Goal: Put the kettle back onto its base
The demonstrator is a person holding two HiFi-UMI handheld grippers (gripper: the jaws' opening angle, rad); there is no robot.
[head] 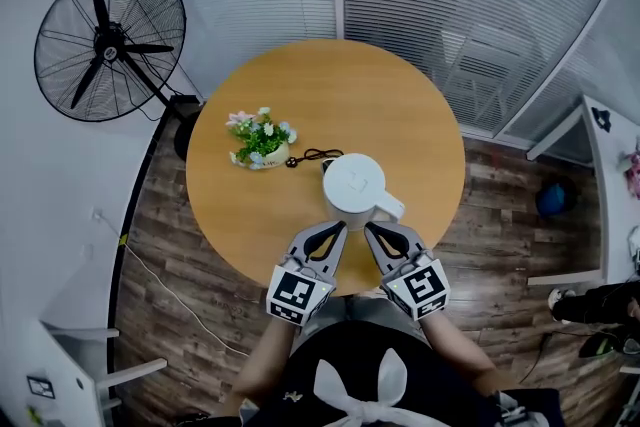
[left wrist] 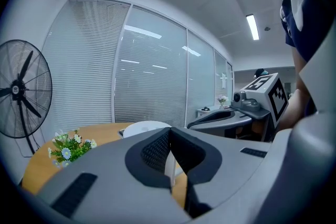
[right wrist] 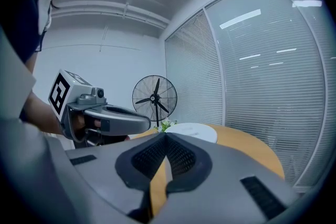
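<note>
We keep the left gripper (head: 337, 228) and right gripper (head: 372, 229) with jaws clenched on nothing, the white plastic electric kettle (head: 355, 187) standing just ahead of them on the round wooden table (head: 330, 85), apparently already seated on its unseen base, so only backing away seems left.

White electric kettle (head: 353, 187): upright, lid closed, handle turned toward the near right. It stands near the front edge of the round wooden table (head: 330, 85). Its base cannot be made out beneath it.
</note>
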